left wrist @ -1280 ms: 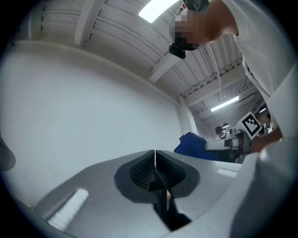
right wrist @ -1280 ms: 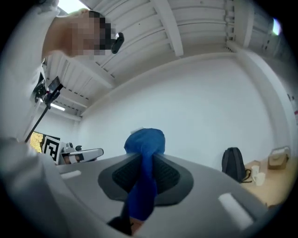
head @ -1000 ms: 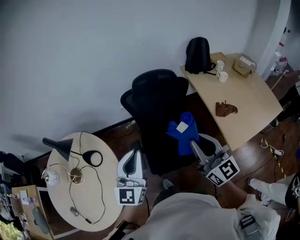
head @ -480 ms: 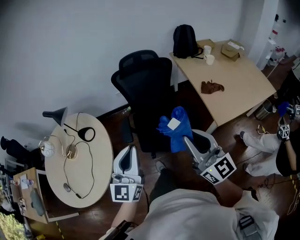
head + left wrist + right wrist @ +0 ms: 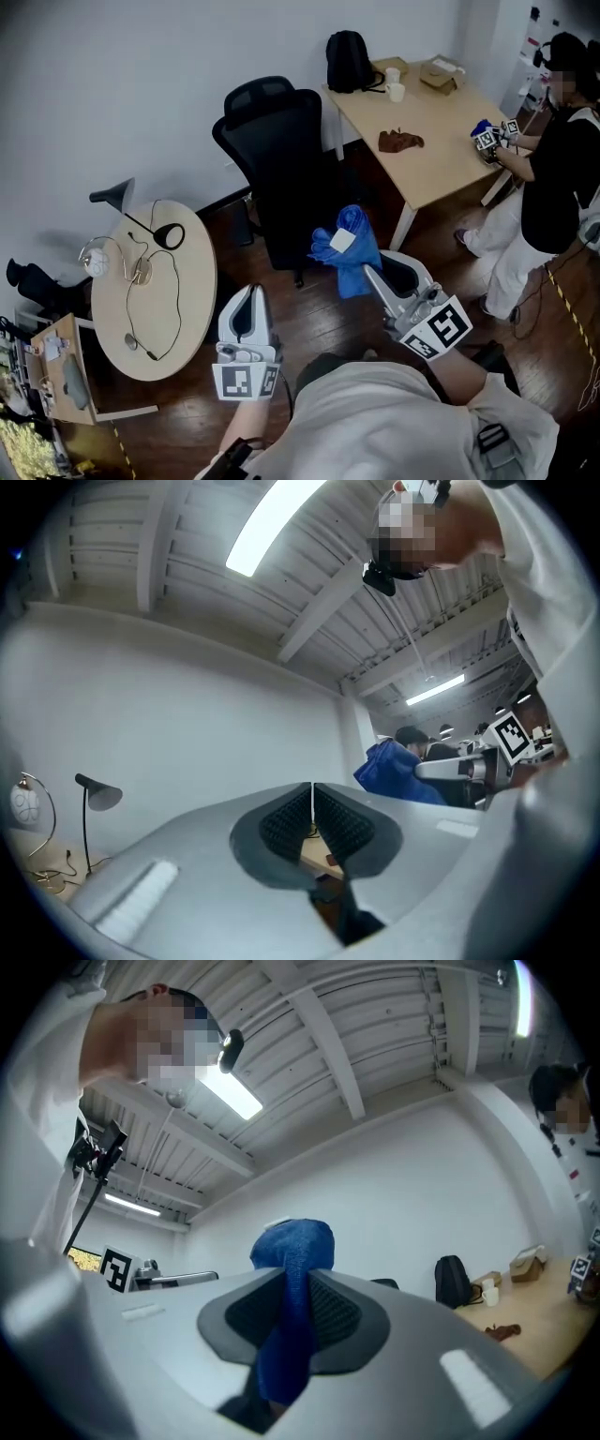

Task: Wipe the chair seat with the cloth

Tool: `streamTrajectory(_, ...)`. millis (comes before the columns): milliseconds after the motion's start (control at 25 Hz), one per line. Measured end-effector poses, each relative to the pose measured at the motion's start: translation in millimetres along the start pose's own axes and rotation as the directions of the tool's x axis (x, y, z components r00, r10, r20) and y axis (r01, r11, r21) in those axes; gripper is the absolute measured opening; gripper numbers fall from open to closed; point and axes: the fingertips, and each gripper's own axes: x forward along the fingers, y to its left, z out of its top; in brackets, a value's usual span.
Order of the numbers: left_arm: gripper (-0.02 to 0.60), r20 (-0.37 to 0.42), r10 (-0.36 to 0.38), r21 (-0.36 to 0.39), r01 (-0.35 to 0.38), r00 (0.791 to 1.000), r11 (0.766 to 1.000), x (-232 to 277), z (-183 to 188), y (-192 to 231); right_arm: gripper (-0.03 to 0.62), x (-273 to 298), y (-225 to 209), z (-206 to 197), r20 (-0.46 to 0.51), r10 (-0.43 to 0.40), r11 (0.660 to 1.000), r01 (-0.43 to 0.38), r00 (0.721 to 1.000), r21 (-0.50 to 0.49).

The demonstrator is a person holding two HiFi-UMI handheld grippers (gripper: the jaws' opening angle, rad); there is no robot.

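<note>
Right gripper point(image 5: 371, 274): your dark ribbed pads are clamped on a soft, crumpled blue cloth point(image 5: 345, 246) bearing a pale tag, bunched above the jaws and trailing below them, while your left gripper point(image 5: 250, 294) has its jaws pressed together on nothing. Ahead, apart from the cloth, stands the black office chair point(image 5: 281, 155) with tall backrest and headrest; its seat merges with the dark wood floor point(image 5: 309, 319) and is hard to outline. Open floor lies before the chair, flanked by the round table point(image 5: 202, 281) at left and the pale rectangular desk point(image 5: 450, 155) at right.
</note>
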Motion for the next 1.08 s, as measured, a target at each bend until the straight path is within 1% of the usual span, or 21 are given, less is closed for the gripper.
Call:
streamTrajectory(120, 0.067, 0.038, -0.014, -0.001, 0.014, 0.999, 1.0, -11.8, 22.5, -10.3, 0.071, -2.9, 15.8, 14.2, 0.013, -0.018, 1.0, 0.018, 1.0, -0.024)
streamTrajectory(160, 0.056, 0.057, -0.022, 0.001, 0.022, 0.998, 1.0, -16.4, 31.5, -11.8, 0.071, -1.6, 22.6, 17.4, 0.016, -0.022, 0.999, 0.022, 1.0, -0.025)
streamTrajectory(240, 0.052, 0.096, -0.036, 0.022, 0.035, 0.995, 0.999, -31.6, 47.7, -12.2, 0.071, -0.1, 43.2, 22.0, 0.026, -0.008, 0.999, 0.009, 1.0, -0.03)
streamTrajectory(320, 0.052, 0.114, -0.034, 0.039, 0.03, 0.993, 0.999, -55.9, 52.3, -7.7, 0.071, -2.5, 69.8, 19.4, 0.026, 0.019, 0.998, -0.017, 0.999, -0.063)
streamTrajectory(400, 0.052, 0.116, -0.021, 0.032, 0.017, 0.993, 0.999, -77.7, 48.4, -1.3, 0.071, -3.7, 88.2, 12.1, 0.012, 0.032, 0.996, -0.03, 0.999, -0.08)
streamTrajectory(480, 0.054, 0.134, -0.022, 0.028, 0.018, 0.991, 0.999, -87.8, 47.8, -0.1, 0.071, -2.8, 94.5, 9.3, 0.008, 0.04, 0.997, -0.04, 0.999, -0.064)
streamTrajectory(600, 0.055, 0.157, -0.035, 0.03, 0.031, 0.987, 0.999, -82.8, 46.1, -5.2, 0.072, -1.9, 93.1, 8.0, 0.008, 0.063, 0.996, -0.062, 0.998, -0.059)
streamTrajectory(760, 0.055, 0.1, -0.063, 0.075, 0.056, 0.993, 0.996, -73.7, 37.7, -17.7, 0.071, -5.5, 93.5, 8.4, -0.015, 0.061, 0.997, -0.061, 0.998, -0.044)
streamTrajectory(880, 0.057, 0.123, -0.083, 0.053, 0.077, 0.989, 0.996, -73.4, 44.6, -17.5, 0.072, -5.5, 96.1, 14.9, -0.019, 0.054, 0.997, -0.055, 0.998, -0.049)
streamTrajectory(920, 0.058, 0.13, -0.094, 0.068, 0.086, 0.987, 0.994, -73.2, 46.3, -18.1, 0.071, -5.6, 95.6, 15.7, -0.02, 0.046, 0.998, -0.047, 0.999, -0.051)
streamTrajectory(960, 0.06, 0.132, -0.118, 0.107, 0.104, 0.984, 0.989, -72.8, 47.1, -20.7, 0.072, -6.8, 94.8, 15.7, -0.02, 0.034, 0.998, -0.035, 0.999, -0.053)
streamTrajectory(1000, 0.06, 0.129, -0.155, 0.165, 0.133, 0.979, 0.977, -72.2, 47.5, -25.2, 0.072, -9.3, 94.3, 15.0, -0.019, 0.02, 0.998, -0.021, 1.0, -0.053)
streamTrajectory(1040, 0.06, 0.124, -0.196, 0.23, 0.164, 0.973, 0.959, -71.6, 47.6, -30.6, 0.071, -12.7, 94.0, 14.0, -0.018, 0.005, 0.999, -0.006, 1.0, -0.053)
streamTrajectory(1080, 0.058, 0.115, -0.237, 0.294, 0.195, 0.965, 0.936, -71.0, 47.7, -36.1, 0.071, -16.5, 93.8, 12.8, -0.017, -0.009, 0.999, 0.008, 1.0, -0.053)
